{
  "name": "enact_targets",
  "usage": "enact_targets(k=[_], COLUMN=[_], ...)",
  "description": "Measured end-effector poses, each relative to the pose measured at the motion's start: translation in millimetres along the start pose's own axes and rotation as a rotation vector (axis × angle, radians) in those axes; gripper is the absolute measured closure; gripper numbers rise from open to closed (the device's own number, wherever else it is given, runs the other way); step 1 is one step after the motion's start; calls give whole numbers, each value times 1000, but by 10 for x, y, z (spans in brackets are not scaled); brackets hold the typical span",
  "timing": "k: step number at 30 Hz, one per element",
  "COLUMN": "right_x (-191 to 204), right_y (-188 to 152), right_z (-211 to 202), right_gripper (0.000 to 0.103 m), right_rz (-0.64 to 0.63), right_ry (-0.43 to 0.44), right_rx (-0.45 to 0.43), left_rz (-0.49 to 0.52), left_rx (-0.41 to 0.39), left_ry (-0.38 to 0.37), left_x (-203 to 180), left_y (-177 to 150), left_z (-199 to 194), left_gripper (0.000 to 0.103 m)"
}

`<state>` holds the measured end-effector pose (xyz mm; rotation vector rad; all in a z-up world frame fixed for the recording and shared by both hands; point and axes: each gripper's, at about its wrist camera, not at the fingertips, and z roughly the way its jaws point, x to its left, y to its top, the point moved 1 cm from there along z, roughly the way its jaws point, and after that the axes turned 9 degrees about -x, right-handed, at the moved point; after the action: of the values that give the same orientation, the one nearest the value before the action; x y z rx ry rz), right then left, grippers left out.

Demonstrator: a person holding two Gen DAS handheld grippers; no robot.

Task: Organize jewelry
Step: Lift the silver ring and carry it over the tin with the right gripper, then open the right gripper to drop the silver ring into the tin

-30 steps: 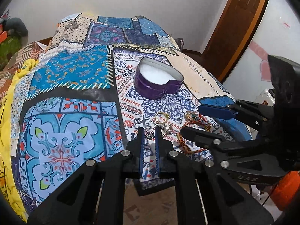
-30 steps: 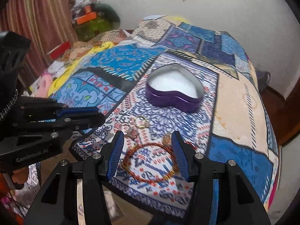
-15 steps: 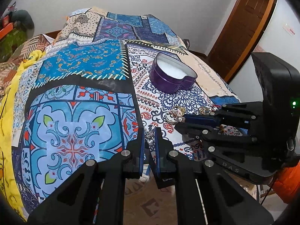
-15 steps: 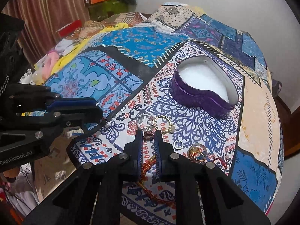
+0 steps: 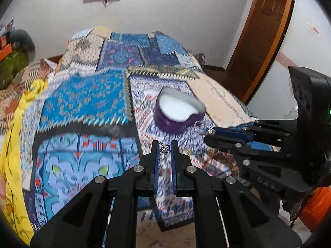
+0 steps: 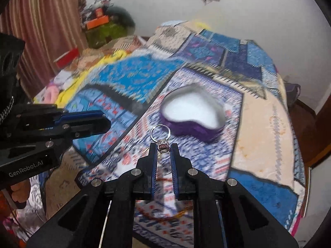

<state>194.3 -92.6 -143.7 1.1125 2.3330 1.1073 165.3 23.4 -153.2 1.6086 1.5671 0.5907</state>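
While both claws hold jewelry, I see heart box [image 6: 193,119] ahead-right of R claw [image 6: 163,145], pinching ring [image 6: 160,133]; L claw [image 5: 164,147] grips crown pendant [image 5: 165,149], farther off.

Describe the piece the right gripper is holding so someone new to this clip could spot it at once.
Start at the patchwork bedspread and find the purple heart-shaped box with the white lining. Just in front of it, the right gripper pinches a silver ring by its stone setting. Its open round band sticks up above the fingertips.
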Motion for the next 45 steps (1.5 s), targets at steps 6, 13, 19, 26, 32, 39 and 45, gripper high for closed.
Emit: enact_targets(k=[6, 13, 19, 26, 32, 39, 45], right_x=[-235, -419, -522, -622, -662, -634, -633], right_y=[177, 308, 337, 325, 304, 286, 302], right_z=[-130, -115, 80, 330, 463, 546, 565], right_gripper=[92, 92, 92, 92, 92, 92, 92], right_rz=[47, 81, 102, 120, 126, 113, 108], right_ry=[-36, -55, -46, -2, 17, 28, 26], right_rx=[-74, -115, -97, -34, 12, 43, 51], left_rz=[52, 85, 81, 65, 58, 51, 50], left_rx=[-55, -85, -74, -10, 37, 70, 71], left_ry=[5, -1, -24, -55, -64, -58, -58], left_x=[-115, -152, -135, -98, -59, -15, -4], left_y=[267, 498, 619, 586, 518, 452, 458], left_z=[72, 247, 480, 778, 960, 1061, 1021], left_gripper=[94, 94, 94, 94, 94, 94, 94])
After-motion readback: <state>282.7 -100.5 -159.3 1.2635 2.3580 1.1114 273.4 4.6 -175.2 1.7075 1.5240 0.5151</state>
